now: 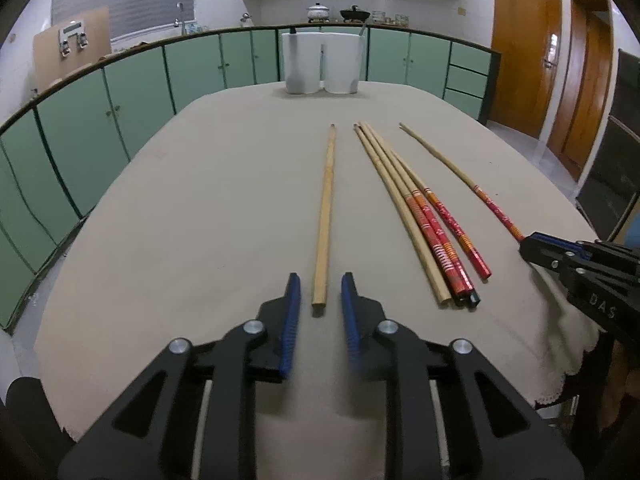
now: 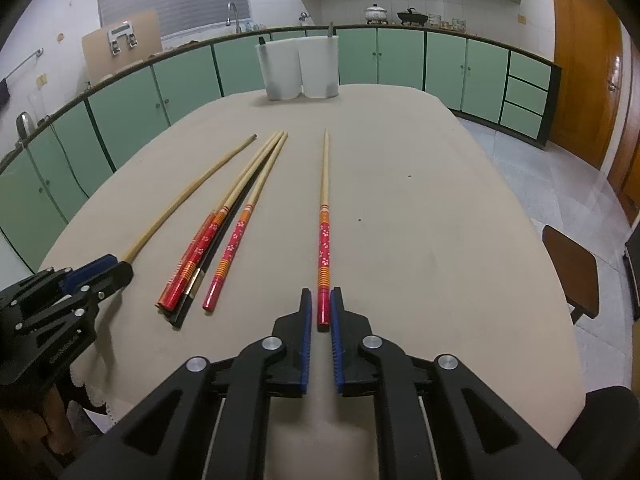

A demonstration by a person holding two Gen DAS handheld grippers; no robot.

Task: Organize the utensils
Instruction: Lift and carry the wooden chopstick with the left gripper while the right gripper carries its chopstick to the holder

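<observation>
Wooden plain stick (image 1: 326, 200) pinched in left tongs (image 1: 320, 292), red stick (image 2: 324, 240) in right tongs (image 2: 321, 300). Pickup step; next, lift both to holders (image 2: 280, 72), upper centre.

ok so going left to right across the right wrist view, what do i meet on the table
left gripper → plain pale wooden chopstick → cluster of red-patterned chopsticks → lone red floral chopstick
</observation>
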